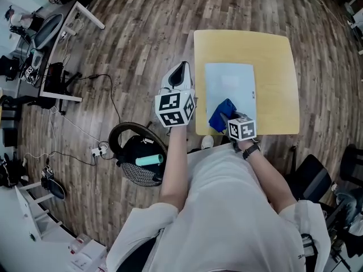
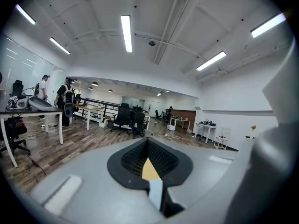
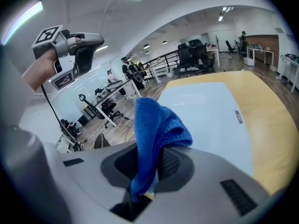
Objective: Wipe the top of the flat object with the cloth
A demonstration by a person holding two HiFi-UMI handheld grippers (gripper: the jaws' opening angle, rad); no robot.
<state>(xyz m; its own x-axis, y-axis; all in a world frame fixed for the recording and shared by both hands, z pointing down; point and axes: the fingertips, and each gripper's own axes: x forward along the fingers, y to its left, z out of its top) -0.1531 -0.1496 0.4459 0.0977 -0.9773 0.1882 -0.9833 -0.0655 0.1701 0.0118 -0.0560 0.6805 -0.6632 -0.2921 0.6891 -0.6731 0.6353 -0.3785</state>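
A pale flat board [image 1: 229, 86] lies on the yellow table [image 1: 278, 67]; in the right gripper view the board [image 3: 205, 108] stretches ahead of the jaws. My right gripper [image 1: 228, 119] is shut on a blue cloth [image 1: 222, 113] over the board's near edge. The cloth [image 3: 156, 125] stands up bunched from between that gripper's [image 3: 145, 176] jaws. My left gripper [image 1: 180, 75] is held up beside the table's left edge, off the board. It [image 2: 148, 155] is shut and empty, and it points out into the room. It [image 3: 70, 48] also shows at the right gripper view's upper left.
A round black seat [image 1: 138, 152] with a teal bottle [image 1: 149, 160] on it stands left of the person. Cables and a power strip [image 1: 97, 150] lie on the wood floor. A desk [image 1: 57, 44] stands far left and a black office chair [image 1: 311, 177] near right.
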